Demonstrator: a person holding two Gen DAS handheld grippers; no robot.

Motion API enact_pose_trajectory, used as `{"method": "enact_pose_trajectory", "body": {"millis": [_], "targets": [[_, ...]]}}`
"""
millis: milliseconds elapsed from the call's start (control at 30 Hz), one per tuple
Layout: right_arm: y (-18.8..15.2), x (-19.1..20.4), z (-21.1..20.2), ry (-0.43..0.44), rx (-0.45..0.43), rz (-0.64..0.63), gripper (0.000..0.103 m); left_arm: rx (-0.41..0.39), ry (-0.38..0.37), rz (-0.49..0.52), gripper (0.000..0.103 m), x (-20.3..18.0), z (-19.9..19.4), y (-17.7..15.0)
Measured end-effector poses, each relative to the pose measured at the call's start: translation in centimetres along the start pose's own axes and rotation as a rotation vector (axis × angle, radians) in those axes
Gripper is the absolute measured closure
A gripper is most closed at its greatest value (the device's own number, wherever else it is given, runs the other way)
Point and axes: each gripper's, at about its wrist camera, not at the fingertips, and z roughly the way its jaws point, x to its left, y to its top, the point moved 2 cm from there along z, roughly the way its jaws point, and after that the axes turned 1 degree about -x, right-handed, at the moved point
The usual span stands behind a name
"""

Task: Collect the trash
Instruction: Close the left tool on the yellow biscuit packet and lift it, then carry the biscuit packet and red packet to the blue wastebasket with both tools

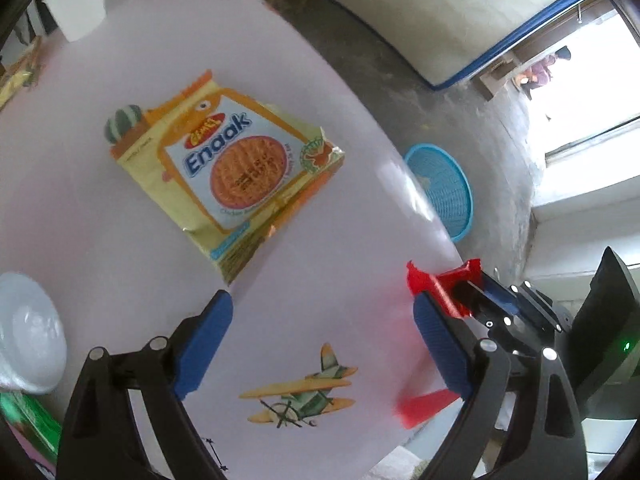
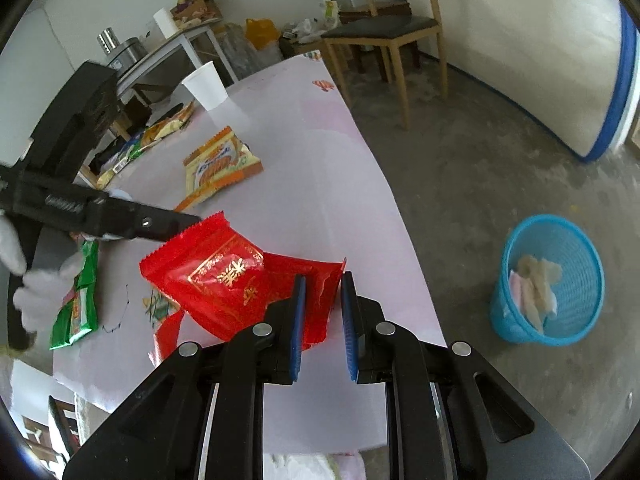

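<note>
A red foil wrapper [image 2: 216, 276] hangs just above the pale pink table [image 2: 320, 184], with my right gripper [image 2: 323, 316] shut on its near corner. In the left wrist view the same red wrapper [image 1: 432, 284] shows in the right gripper [image 1: 464, 288] at the table's right edge. My left gripper [image 1: 322, 304] stands wide open over bare tabletop [image 1: 100, 240] and holds nothing. An orange and yellow "Enaak" snack packet [image 1: 224, 176] lies flat a little beyond its tips. A blue mesh waste basket [image 2: 512, 320] with crumpled paper inside stands on the floor to the right.
A white paper cup [image 2: 206, 86] stands at the table's far end, with several wrappers [image 2: 160, 132] at the left edge. A green packet [image 2: 78, 304] lies near a white-gloved hand [image 2: 12, 252]. A white bowl [image 1: 24, 340] sits near left. A wooden chair [image 2: 384, 28] stands behind the table.
</note>
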Motion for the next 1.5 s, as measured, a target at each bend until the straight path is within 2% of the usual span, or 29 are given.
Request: {"method": "enact_pose_trajectory", "body": {"millis": [100, 200, 267, 367, 400, 600, 767, 867, 967, 1033, 1100, 1300, 1500], "targets": [[0.0, 0.0, 0.0, 0.006, 0.006, 0.008, 0.088, -0.114, 0.094, -0.007, 0.018, 1.0, -1.8, 0.3], [0.1, -0.1, 0.1, 0.026, 0.010, 0.027, 0.088, -0.210, 0.169, -0.069, 0.025, 2.0, -2.8, 1.7], [0.2, -0.4, 0.1, 0.049, 0.013, 0.049, 0.088, -0.251, 0.194, -0.106, 0.027, 3.1, -3.5, 2.2], [0.3, -0.8, 0.3, 0.084, 0.020, 0.085, 0.090, -0.259, 0.202, -0.157, 0.030, 5.6, -3.6, 3.7], [0.3, -0.9, 0.4, 0.094, 0.022, 0.096, 0.090, -0.255, 0.205, -0.163, 0.031, 4.9, -2.7, 4.1], [0.5, -1.3, 0.7, 0.119, 0.025, 0.120, 0.090, -0.193, 0.201, -0.214, 0.041, 6.4, -0.4, 6.5], [0.5, -1.7, 0.6, 0.136, 0.023, 0.135, 0.091, -0.194, 0.273, -0.095, 0.043, 5.1, 0.0, 6.2], [0.4, -1.6, 0.5, 0.134, 0.019, 0.132, 0.091, -0.197, 0.322, -0.005, 0.053, 3.7, 0.7, 6.1], [0.2, -1.6, 0.5, 0.127, 0.015, 0.127, 0.091, -0.220, 0.360, 0.043, 0.067, 3.2, 0.9, 5.2], [0.2, -1.5, 0.5, 0.124, 0.013, 0.129, 0.091, -0.234, 0.386, 0.059, 0.085, 3.2, 0.7, 4.8], [0.0, -1.5, 0.3, 0.127, 0.011, 0.134, 0.092, -0.235, 0.374, 0.053, 0.096, 3.4, 0.7, 4.5], [0.0, -1.5, -0.7, 0.133, -0.012, 0.143, 0.093, -0.264, 0.311, 0.027, 0.100, 3.1, -0.1, 3.4], [0.3, -2.3, -3.4, 0.118, -0.070, 0.141, 0.095, -0.355, 0.244, 0.047, 0.102, 0.7, -3.4, 1.6]]}}
